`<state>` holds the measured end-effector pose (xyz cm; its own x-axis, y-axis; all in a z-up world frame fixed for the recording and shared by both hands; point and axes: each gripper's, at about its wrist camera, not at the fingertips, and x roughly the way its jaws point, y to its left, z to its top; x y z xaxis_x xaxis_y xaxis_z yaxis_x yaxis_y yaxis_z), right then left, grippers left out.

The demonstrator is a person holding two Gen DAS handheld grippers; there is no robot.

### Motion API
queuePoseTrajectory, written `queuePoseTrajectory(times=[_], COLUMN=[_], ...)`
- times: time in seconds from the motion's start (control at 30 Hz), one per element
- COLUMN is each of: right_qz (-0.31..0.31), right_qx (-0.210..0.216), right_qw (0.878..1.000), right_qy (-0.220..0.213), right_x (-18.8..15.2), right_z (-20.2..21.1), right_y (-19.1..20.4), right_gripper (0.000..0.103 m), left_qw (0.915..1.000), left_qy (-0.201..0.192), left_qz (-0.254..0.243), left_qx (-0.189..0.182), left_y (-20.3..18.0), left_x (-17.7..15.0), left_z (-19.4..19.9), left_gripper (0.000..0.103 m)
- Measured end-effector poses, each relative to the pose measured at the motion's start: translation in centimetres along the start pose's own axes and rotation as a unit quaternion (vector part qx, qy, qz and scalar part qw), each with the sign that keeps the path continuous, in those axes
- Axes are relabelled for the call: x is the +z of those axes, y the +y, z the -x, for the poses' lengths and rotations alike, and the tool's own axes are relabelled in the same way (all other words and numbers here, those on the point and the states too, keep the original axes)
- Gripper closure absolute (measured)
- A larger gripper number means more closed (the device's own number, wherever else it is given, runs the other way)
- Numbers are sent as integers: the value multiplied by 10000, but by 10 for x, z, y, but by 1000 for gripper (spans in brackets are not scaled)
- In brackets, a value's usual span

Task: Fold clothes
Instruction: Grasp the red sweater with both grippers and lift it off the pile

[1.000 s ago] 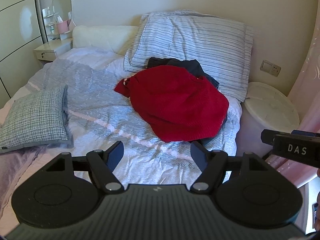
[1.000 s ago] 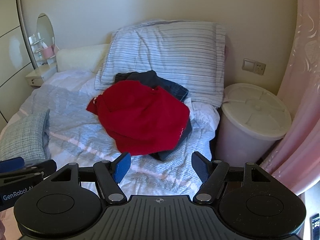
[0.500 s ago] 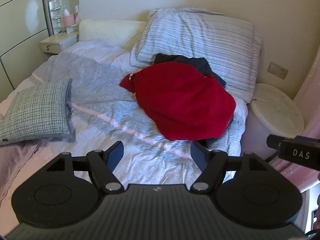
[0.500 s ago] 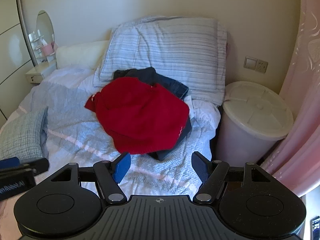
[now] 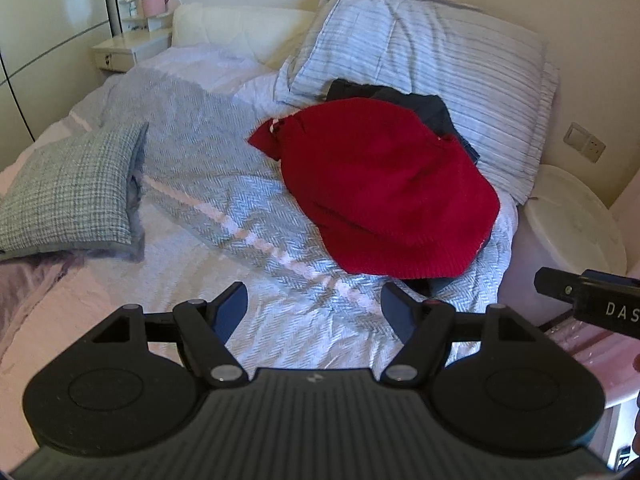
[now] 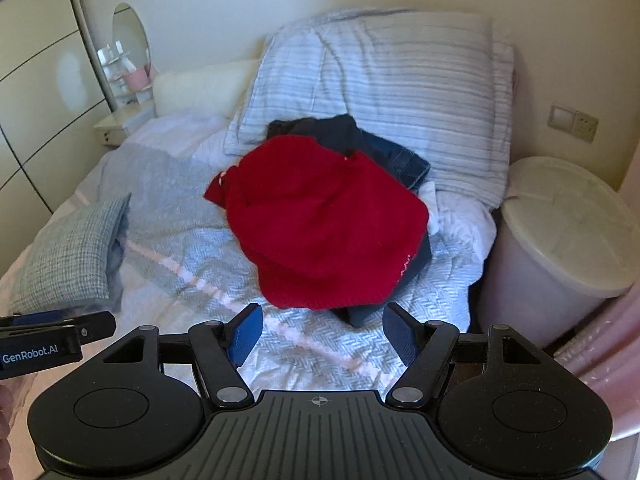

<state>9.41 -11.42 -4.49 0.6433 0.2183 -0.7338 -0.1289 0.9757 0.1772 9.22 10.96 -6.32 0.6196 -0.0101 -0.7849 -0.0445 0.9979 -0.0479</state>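
A crumpled red knit sweater point(image 5: 384, 192) lies on the bed, also in the right wrist view point(image 6: 324, 232). It lies on top of dark clothes: a dark garment point(image 6: 316, 128) behind it and blue jeans point(image 6: 400, 160) to its right. My left gripper point(image 5: 314, 306) is open and empty, short of the sweater's near edge. My right gripper point(image 6: 322, 330) is open and empty, just short of the sweater's near hem. Each gripper shows at the edge of the other's view.
The bed has a grey-white herringbone quilt point(image 5: 224, 184), a checked cushion point(image 5: 68, 192) at left and a big striped pillow point(image 6: 384, 92) behind the clothes. A white lidded bin point(image 6: 560, 236) stands right of the bed. A nightstand point(image 5: 124, 46) and pink curtain point(image 6: 608, 352) flank it.
Both grippers have moved forward toward the pile of clothes, which now looks larger and nearer. Both stay open and empty.
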Motion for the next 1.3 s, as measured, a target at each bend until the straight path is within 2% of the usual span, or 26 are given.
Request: queuePoseTrajectory(times=[0.23,0.47,0.7,0.83,1.0,1.13,1.3], right_qz=[-8,178,596,699,682,901,1175], right_qx=[-72,-154,-86,-236,-481,-726,-721], right_qw=[9993,9975,9955,9945,9933,9912,9887], right_qy=[361,661,729,742,801,650,595], right_x=[21,52,84,92,96,99,101], right_z=[-52,-111,-178,-215,-254,-276,-299], right_y=[-37,-69,-76,-79,-97,-108,-108], right_gripper=[33,33,32,32,32,32,32], left_qw=[9991,9979,9959,9938,9887,9850,9782], left_qy=[325,575,739,854,1040,1128,1170], left_qz=[242,272,496,670,1013,1241,1630], left_qx=[-78,-140,-181,-223,-369,-413,-534], left_y=[-18,-43,-45,-40,-31,-27,-23], left_x=[24,55,84,92,96,98,95], left_z=[-63,-135,-204,-240,-280,-307,-336], left_gripper=[32,32,32,32,32,33,33])
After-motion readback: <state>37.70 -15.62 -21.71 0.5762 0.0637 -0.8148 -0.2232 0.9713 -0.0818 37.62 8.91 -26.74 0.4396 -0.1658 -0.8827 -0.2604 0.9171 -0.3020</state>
